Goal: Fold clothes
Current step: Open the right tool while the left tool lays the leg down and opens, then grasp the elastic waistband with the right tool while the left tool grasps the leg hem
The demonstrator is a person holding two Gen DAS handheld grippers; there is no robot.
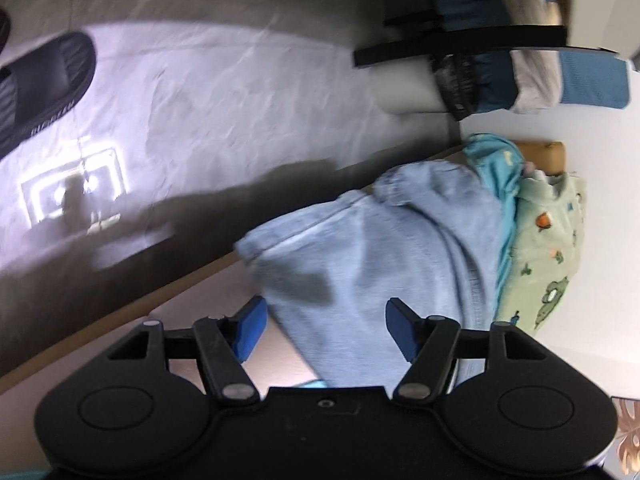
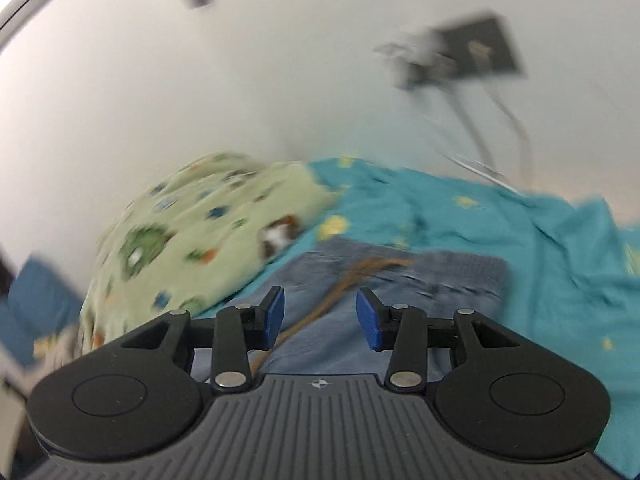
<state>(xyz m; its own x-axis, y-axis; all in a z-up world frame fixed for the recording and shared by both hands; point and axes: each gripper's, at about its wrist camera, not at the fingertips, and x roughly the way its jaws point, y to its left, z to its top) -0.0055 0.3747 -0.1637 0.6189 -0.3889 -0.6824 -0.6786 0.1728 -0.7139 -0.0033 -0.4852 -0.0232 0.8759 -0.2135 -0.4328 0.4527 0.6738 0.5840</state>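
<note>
Jeans (image 1: 384, 248) lie bunched on the bed, over the teal sheet (image 2: 520, 232), one end hanging past the bed edge (image 1: 120, 312). Green printed blanket (image 2: 192, 240) sits just beside the jeans, wall side.

Left gripper (image 1: 324, 328) stands wide above the jeans, nothing pinched. Right gripper (image 2: 320, 316) is narrower, also empty, over the waistband end with its brown cord (image 2: 340, 292).

We reckon the step is regrasping. We'd take both hem corners, pinch only denim, keep the cord and sheet out, pull taut before folding.

Containers: none we can identify; dark items beyond the jeans are too blurred.

Home bedroom, bed (image 2: 520, 216), printed pillow (image 2: 192, 232), slipper (image 1: 44, 84)
</note>
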